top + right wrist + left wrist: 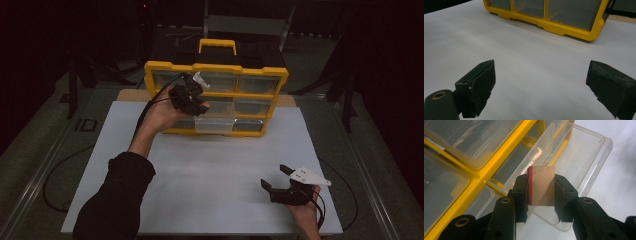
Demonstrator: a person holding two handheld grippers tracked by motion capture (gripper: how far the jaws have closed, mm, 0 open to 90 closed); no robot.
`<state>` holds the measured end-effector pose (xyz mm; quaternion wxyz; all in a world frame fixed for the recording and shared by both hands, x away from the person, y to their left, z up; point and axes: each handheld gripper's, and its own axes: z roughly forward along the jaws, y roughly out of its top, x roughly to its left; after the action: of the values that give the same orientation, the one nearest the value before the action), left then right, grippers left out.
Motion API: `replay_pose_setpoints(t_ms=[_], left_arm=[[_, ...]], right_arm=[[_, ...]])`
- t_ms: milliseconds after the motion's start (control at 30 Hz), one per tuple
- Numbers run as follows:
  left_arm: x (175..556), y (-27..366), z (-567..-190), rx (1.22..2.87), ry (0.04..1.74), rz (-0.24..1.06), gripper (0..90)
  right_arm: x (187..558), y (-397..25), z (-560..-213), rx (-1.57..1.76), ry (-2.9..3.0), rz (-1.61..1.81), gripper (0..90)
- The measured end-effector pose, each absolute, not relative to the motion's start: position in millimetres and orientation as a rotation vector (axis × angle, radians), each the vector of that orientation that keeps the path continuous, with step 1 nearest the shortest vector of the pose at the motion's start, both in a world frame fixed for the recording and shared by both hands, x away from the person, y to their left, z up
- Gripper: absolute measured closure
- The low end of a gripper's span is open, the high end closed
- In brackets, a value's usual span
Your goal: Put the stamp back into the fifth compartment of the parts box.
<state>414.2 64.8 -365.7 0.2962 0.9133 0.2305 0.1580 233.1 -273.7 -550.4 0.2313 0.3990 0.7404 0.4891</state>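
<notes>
At the centre of the left gripper view, the left gripper (541, 192) clamps a small tan block with a red edge (541, 185) between its jaws, held just above a clear plastic drawer (584, 157) pulled out of the yellow drawer organizer (216, 67). In the high view that organizer stands at upper centre on the white sheet (200, 175). At lower right, the right gripper (278, 178) rests spread wide, holding nothing.
</notes>
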Motion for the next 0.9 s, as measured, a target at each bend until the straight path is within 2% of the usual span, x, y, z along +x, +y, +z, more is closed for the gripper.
replay_pose_setpoints(t_ms=[600,633,667,700,767,833,900], left_arm=[[416.2,56.7,-367.2,2.427,0.629,0.410,65.8],[416.4,57.2,-367.4,2.422,0.632,0.399,63.7],[416.4,57.2,-367.4,2.422,0.632,0.399,57.8],[416.3,58.0,-367.0,2.416,0.642,0.402,57.8],[415.3,59.3,-365.8,2.401,0.656,0.420,41.8],[415.4,62.0,-364.7,2.377,0.681,0.401,33.1],[414.2,62.1,-365.3,2.378,0.701,0.436,18.8]], right_arm=[[233.0,-273.6,-550.7,1.100,2.038,1.341,8.9],[233.0,-273.6,-550.7,1.100,2.038,1.341,8.9],[233.0,-273.6,-550.7,1.100,2.038,1.341,8.9],[232.9,-273.6,-550.7,1.100,2.038,1.341,8.9],[232.9,-273.7,-550.8,1.100,2.037,1.341,8.9],[232.8,-273.8,-550.7,1.100,2.037,1.343,8.9],[232.8,-273.8,-550.7,1.100,2.038,1.343,8.9]])
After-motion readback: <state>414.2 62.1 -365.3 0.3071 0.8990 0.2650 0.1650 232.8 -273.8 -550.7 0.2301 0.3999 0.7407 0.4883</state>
